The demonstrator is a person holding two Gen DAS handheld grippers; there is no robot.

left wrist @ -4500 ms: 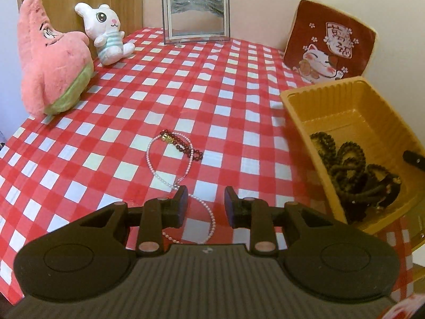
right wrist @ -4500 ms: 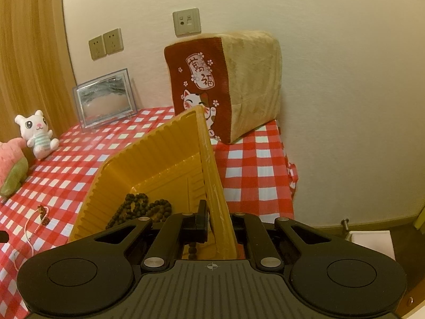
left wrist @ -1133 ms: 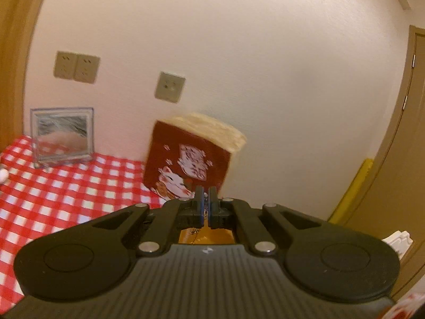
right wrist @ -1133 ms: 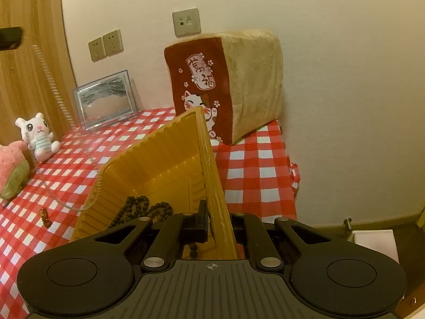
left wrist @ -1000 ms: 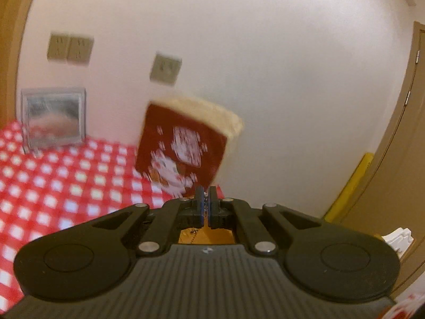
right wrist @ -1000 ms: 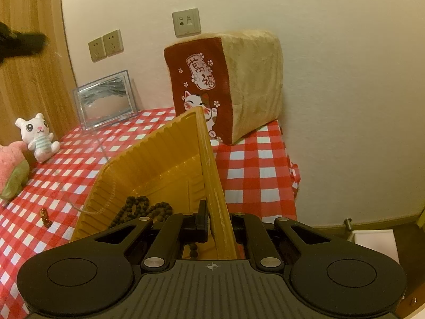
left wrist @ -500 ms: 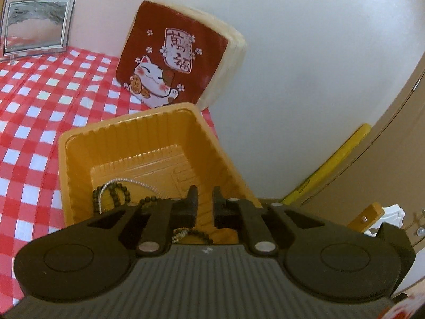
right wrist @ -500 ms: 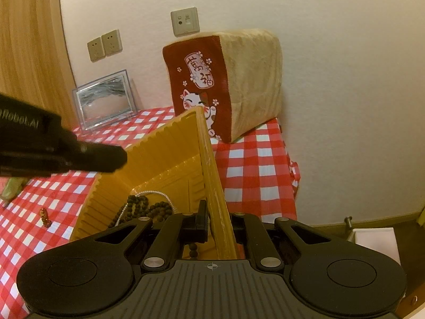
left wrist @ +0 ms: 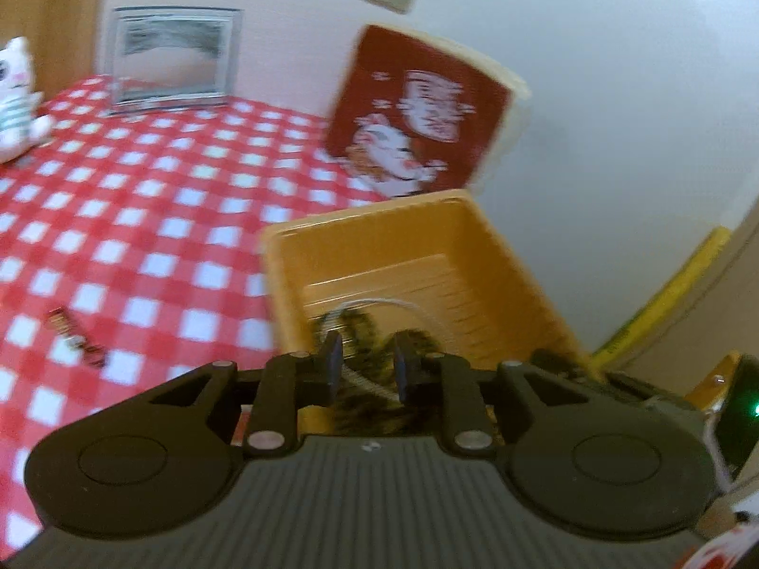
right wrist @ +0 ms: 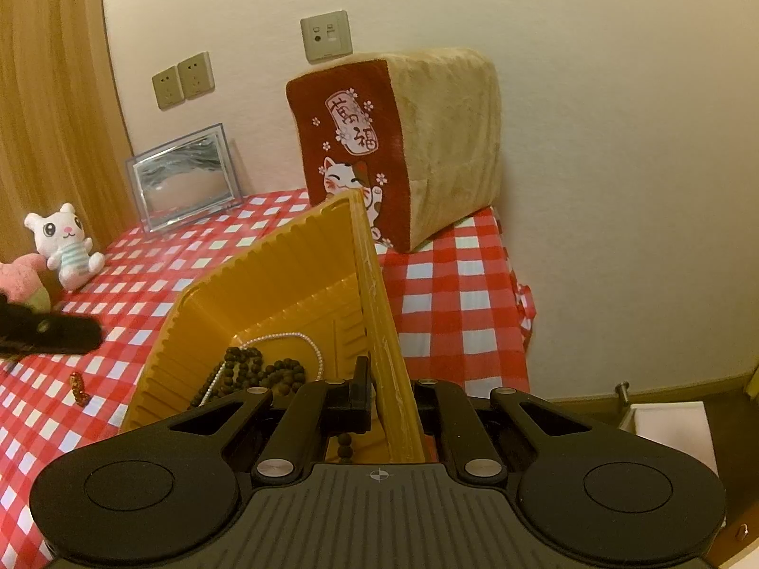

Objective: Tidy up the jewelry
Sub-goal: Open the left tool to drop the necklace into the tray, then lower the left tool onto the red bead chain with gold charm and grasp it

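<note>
checked tablecloth | cushion "福" | left claw opening, empty | right claw pinching tray

The left tool hangs over the near end of the yellow tray, and its jaws are opening. Nothing is pinched between them. Dark beads and a thin white bead string lie in the tray. At nine o'clock, a small dark red bracelet lies on the checked surface.
</note>
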